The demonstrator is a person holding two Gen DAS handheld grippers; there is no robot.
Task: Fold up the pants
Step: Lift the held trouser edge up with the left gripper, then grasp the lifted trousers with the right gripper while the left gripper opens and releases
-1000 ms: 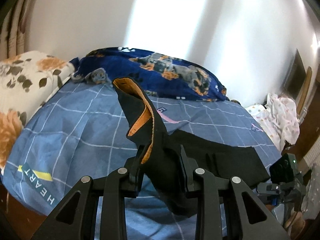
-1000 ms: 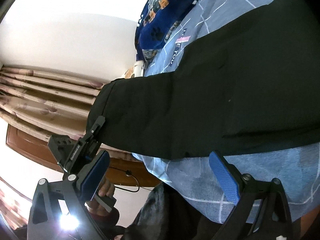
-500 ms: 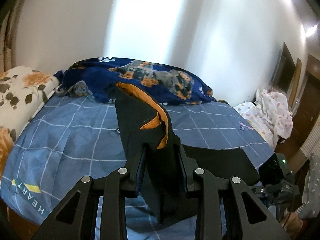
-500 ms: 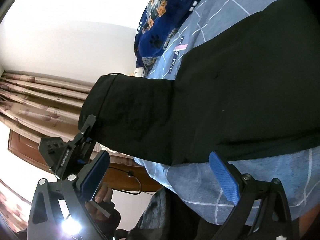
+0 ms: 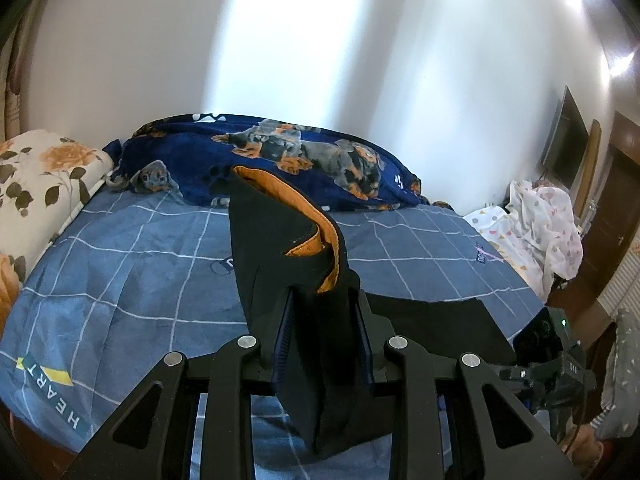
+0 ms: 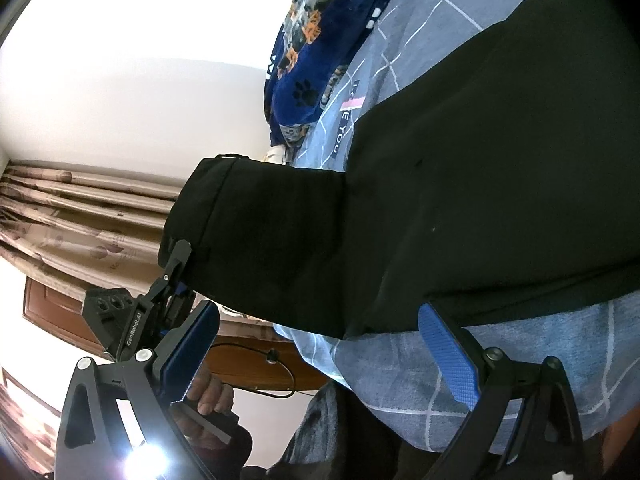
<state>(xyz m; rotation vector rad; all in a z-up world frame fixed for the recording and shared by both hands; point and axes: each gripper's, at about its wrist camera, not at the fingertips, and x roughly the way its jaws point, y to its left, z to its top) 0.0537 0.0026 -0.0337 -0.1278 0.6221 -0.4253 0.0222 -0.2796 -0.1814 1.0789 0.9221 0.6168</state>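
The black pants (image 5: 280, 248) with an orange inner waistband (image 5: 320, 232) stand lifted over the blue checked bed (image 5: 120, 280). My left gripper (image 5: 322, 300) is shut on this raised end. The other part of the pants (image 5: 440, 316) lies flat on the bed to the right. In the right wrist view the pants (image 6: 460, 200) spread across the bed, and the left gripper (image 6: 172, 276) holds their raised end on the left. My right gripper (image 6: 318, 312) is open at the bed's near edge, just short of the pants' hem, with nothing pressed between its blue pads (image 6: 448, 352).
A navy dog-print blanket (image 5: 280, 160) lies along the far wall, and a floral pillow (image 5: 40, 184) at the left. White patterned cloth (image 5: 536, 224) is piled at the bed's right. Curtains (image 6: 80, 208) and a wooden board (image 6: 52, 304) stand beyond the bed. A hand (image 6: 208, 396) grips the left handle.
The left gripper has carried the raised pants end a little across the bed, and the cloth now stands more upright. The right gripper has stayed open in place.
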